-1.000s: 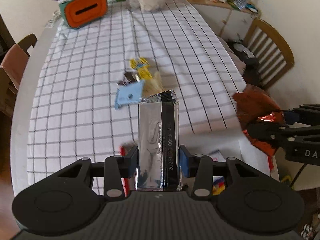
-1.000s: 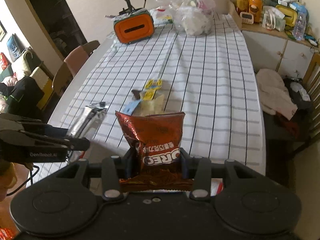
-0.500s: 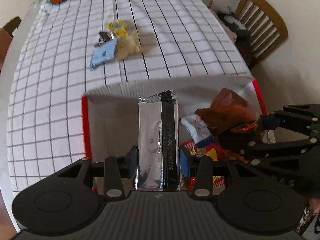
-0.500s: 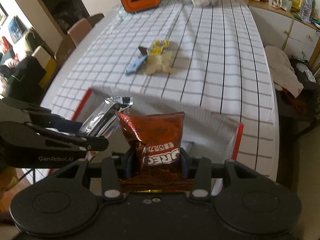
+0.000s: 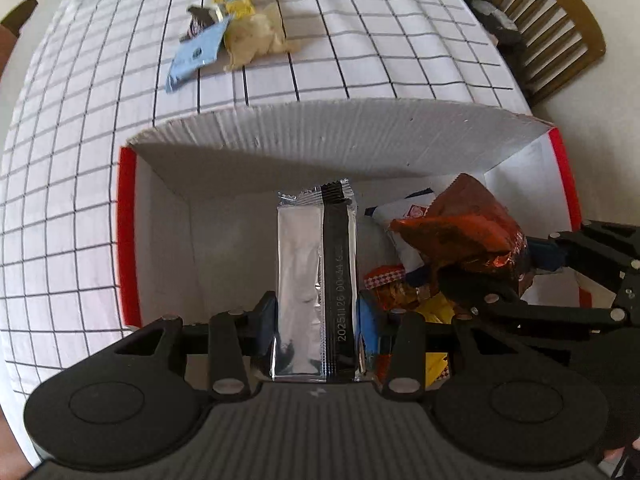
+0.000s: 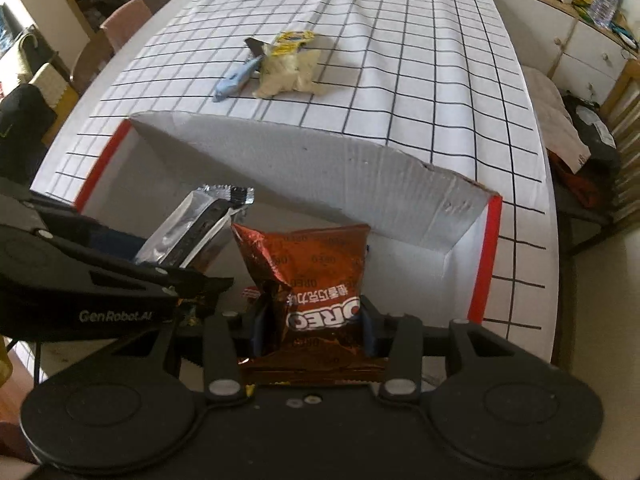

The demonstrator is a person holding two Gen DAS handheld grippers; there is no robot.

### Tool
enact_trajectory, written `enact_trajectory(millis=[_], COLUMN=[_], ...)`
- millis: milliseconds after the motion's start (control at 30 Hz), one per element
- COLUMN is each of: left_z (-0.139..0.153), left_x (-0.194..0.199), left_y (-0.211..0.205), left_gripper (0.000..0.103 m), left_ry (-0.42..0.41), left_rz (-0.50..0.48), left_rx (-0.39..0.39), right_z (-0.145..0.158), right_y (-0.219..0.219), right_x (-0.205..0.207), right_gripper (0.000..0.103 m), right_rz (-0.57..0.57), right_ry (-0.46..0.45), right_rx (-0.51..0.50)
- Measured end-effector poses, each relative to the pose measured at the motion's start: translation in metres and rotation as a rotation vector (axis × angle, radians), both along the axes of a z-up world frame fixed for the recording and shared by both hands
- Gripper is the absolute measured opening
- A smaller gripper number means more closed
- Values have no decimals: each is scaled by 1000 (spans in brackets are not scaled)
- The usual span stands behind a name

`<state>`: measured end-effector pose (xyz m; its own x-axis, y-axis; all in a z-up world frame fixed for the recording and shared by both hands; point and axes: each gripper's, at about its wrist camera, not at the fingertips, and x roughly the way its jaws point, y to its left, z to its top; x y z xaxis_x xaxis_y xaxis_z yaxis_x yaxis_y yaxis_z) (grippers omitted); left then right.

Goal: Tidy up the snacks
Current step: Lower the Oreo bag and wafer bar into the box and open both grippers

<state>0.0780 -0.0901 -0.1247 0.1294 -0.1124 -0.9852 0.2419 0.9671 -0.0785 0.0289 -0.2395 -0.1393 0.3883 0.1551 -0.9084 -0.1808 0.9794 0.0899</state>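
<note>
Item one: your left gripper [image 5: 316, 312], pinching a silver foil snack bar [image 5: 316, 280] upright between its pads. Item two: your right gripper [image 6: 312, 332], clamped on a red-brown Oreo packet [image 6: 308, 276]. Both have dropped from above the checked tablecloth [image 5: 80, 160] to hang over the open white cardboard box [image 5: 320, 140] with red edges, so by the look of it you are at the release step. A second ago the box was barely in view; now its far wall fills both views and packets already inside show beside the bar. Still unsorted on the cloth: a blue wrapper [image 5: 194, 56] and a pale bag [image 5: 256, 38].
</note>
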Motion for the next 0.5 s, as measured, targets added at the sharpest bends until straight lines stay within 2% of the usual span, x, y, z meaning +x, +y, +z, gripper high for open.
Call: enact_trajectory(millis=[300,500], left_z=[-20,-25], left_x=[15,16], left_y=[4,2], left_gripper=[42,42], left_ry=[112,133], left_rz=[66,75], left_rx=[-12,2], right_z=[-7,-8], right_y=[0,2], right_x=[8,9], right_gripper=[43,43], right_rz=[-40,-32], right_ry=[2,7], right_rx=[-25,-43])
